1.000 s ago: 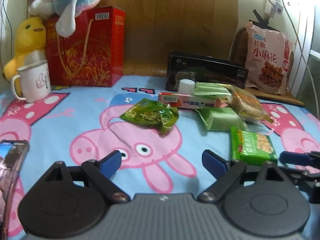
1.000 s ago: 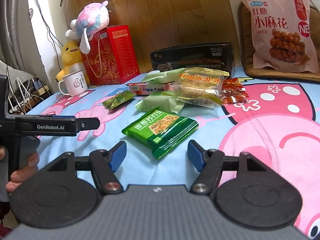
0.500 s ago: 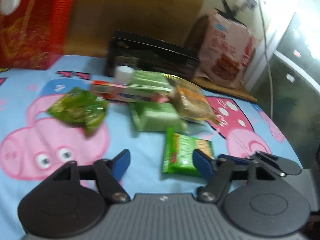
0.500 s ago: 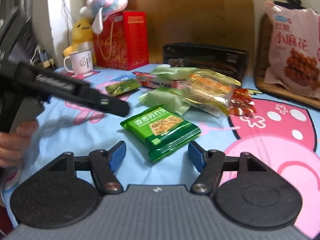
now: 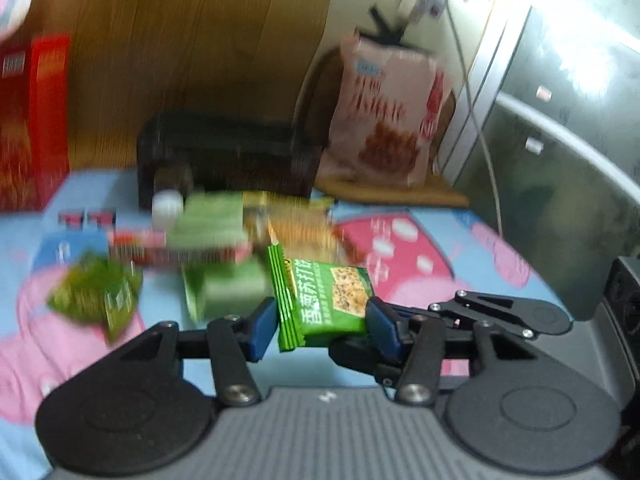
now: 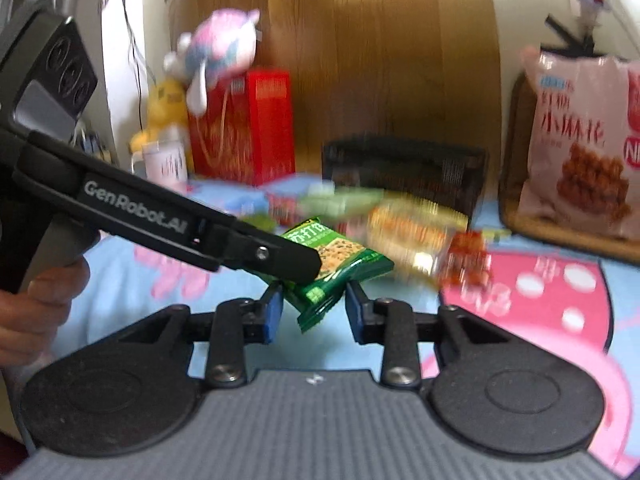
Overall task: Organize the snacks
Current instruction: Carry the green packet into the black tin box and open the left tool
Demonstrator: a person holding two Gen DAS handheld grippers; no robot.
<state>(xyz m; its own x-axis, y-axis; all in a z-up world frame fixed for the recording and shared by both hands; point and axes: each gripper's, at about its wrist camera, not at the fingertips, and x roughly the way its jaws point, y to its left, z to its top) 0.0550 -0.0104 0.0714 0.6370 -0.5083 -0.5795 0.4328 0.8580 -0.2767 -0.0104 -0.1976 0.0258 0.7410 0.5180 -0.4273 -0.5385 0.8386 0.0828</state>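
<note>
A green cracker packet [image 5: 320, 300] lies on the pig-print cloth, also in the right wrist view [image 6: 336, 264]. My left gripper [image 5: 320, 320] has a blue pad on each side of it, touching or nearly so. My right gripper [image 6: 312, 308] is narrowed around the packet's near end, with small gaps at both pads. The left gripper's body [image 6: 168, 220] crosses the right wrist view from the left. Behind lie a pile of snacks [image 5: 280, 228], a loose green bag [image 5: 96, 296] and a black box [image 5: 224, 156]. Both views are blurred.
A big pink snack bag [image 6: 580, 148] leans at the back right on a brown mat. A red gift bag [image 6: 244, 128], plush toys [image 6: 216, 52] and a mug [image 6: 164, 160] stand at the back left. A grey cabinet [image 5: 560, 160] is on the right.
Both grippers moved in onto the green cracker packet and narrowed their jaws around it. The left gripper swung right from the cloth's middle to the packet.
</note>
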